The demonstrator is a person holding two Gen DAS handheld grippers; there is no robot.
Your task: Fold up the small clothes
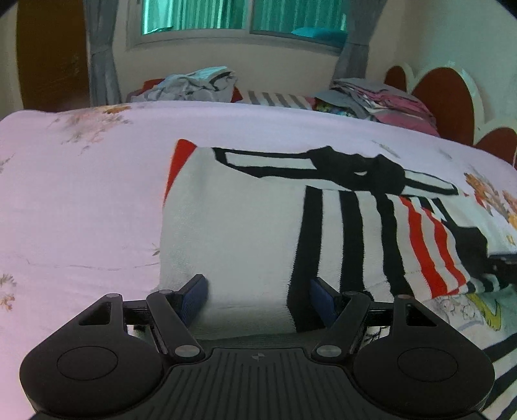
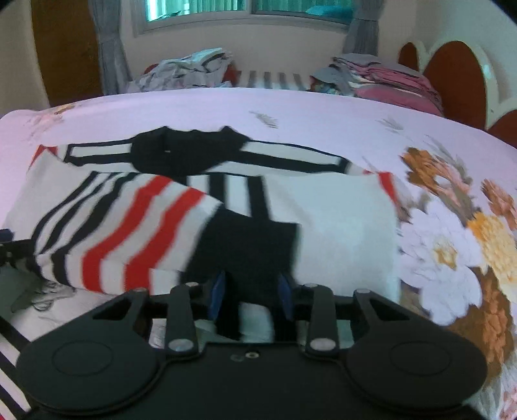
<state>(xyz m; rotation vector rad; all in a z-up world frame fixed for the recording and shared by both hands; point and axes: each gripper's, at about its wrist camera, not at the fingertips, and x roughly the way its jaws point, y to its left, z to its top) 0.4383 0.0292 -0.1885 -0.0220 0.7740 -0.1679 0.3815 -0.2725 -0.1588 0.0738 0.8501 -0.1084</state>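
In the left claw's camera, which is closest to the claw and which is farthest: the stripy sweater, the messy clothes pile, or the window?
1. Stripy sweater: right at the left claw, on the bed.
2. Messy clothes pile: beyond the bed's far edge, left of center.
3. Window: on the back wall, behind the pile.

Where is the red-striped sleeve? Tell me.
In the right wrist view the red-striped sleeve lies folded across the sweater, left of the right tongs.
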